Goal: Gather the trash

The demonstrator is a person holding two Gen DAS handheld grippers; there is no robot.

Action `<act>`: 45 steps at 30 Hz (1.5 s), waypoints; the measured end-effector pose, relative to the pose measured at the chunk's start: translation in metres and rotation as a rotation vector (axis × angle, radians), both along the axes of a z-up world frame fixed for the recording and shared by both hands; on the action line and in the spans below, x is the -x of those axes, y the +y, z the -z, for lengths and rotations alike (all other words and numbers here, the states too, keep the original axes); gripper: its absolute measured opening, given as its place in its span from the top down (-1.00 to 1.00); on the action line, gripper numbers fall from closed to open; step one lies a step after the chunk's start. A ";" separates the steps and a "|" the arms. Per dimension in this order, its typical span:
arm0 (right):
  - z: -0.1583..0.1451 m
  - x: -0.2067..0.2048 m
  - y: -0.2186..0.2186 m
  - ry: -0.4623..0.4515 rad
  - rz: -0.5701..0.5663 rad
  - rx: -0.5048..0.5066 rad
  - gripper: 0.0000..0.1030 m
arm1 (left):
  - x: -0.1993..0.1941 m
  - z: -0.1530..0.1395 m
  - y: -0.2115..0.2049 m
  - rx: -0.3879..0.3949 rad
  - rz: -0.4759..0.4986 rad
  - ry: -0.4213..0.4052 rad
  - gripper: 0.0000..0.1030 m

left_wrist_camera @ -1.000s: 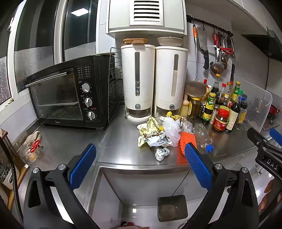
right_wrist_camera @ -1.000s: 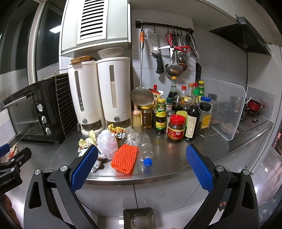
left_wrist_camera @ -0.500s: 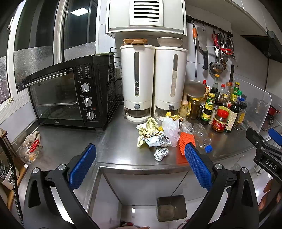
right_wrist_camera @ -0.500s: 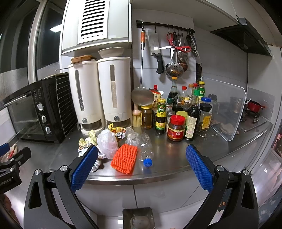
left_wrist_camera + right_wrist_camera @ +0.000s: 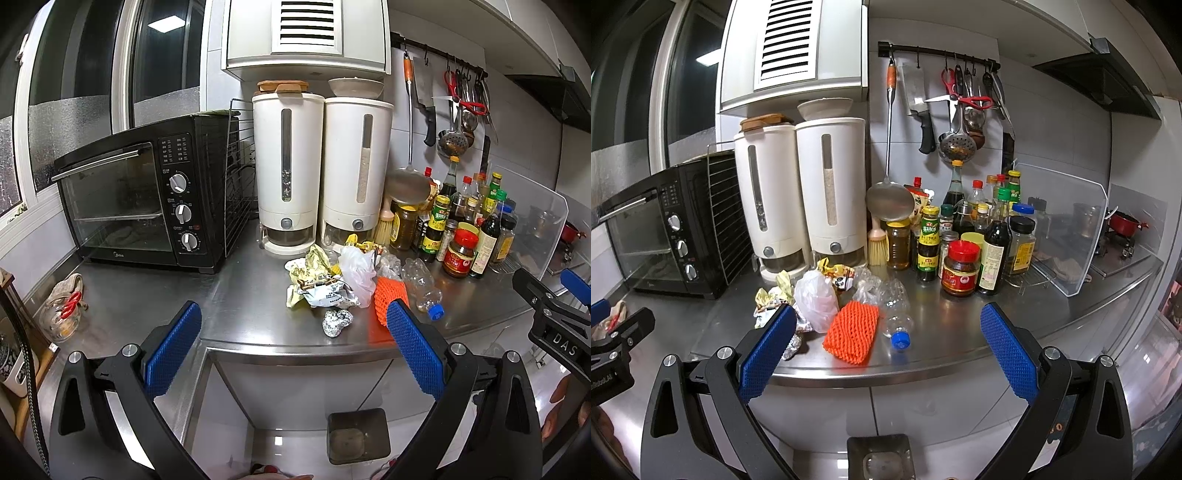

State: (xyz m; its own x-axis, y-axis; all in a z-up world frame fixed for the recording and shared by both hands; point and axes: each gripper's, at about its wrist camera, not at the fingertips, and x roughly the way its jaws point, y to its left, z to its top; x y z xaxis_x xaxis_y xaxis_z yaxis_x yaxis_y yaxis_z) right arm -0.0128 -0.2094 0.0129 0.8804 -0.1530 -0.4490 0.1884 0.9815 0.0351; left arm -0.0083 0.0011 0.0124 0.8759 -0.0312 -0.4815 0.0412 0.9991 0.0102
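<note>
A pile of trash lies on the steel counter (image 5: 155,295): crumpled snack wrappers (image 5: 321,284), a white plastic bag (image 5: 356,273), a foil ball (image 5: 336,322), an orange foam net (image 5: 388,295) and a crushed clear bottle with a blue cap (image 5: 421,284). In the right wrist view the net (image 5: 853,330), bottle (image 5: 897,314), bag (image 5: 816,301) and foil ball (image 5: 792,345) show too. My left gripper (image 5: 293,350) is open and empty, in front of the counter's edge. My right gripper (image 5: 888,349) is open and empty, also short of the counter.
A black toaster oven (image 5: 144,199) stands at the left, two white dispensers (image 5: 321,173) behind the trash, and sauce bottles and jars (image 5: 975,240) at the right. A clear splash guard (image 5: 1060,229) stands further right. A glass jar with cloth (image 5: 62,314) sits at the far left.
Both views have shifted only slightly; the left gripper has edged a little nearer the counter. Both grippers stay open and the trash has not moved.
</note>
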 end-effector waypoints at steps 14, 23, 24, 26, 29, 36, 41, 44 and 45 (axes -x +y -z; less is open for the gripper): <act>0.002 -0.003 0.003 0.010 -0.004 0.002 -0.95 | -0.001 -0.001 0.001 0.005 -0.005 0.000 -0.85; 0.005 -0.005 0.003 0.015 -0.006 0.001 -0.95 | -0.002 0.000 0.003 0.009 -0.007 0.003 -0.85; 0.007 -0.006 0.003 0.016 -0.006 0.000 -0.95 | -0.003 0.001 0.004 0.008 -0.008 0.004 -0.85; 0.009 -0.009 0.003 0.020 -0.006 -0.002 -0.95 | -0.005 0.002 0.003 0.007 -0.009 0.007 -0.85; 0.009 -0.009 0.003 0.020 -0.007 -0.003 -0.95 | -0.006 0.004 0.003 0.005 -0.011 0.010 -0.85; 0.011 -0.016 -0.009 0.014 -0.009 -0.012 -0.95 | -0.012 0.008 0.005 0.008 -0.016 0.011 -0.85; 0.020 -0.050 -0.021 0.060 -0.044 -0.022 -0.95 | -0.033 0.020 0.002 -0.016 -0.014 0.033 -0.84; 0.035 -0.080 -0.026 0.131 -0.093 -0.048 -0.95 | -0.054 0.032 -0.002 -0.045 -0.010 0.062 -0.85; 0.040 -0.089 -0.028 0.152 -0.098 -0.052 -0.95 | -0.061 0.035 -0.003 -0.045 -0.003 0.077 -0.84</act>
State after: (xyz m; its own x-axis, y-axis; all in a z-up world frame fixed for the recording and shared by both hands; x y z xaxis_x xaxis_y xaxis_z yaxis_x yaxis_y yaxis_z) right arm 0.0763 -0.2374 -0.0271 0.8114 -0.0431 -0.5829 0.0993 0.9930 0.0647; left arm 0.0528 -0.0021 -0.0228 0.8364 -0.0052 -0.5481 0.0402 0.9978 0.0519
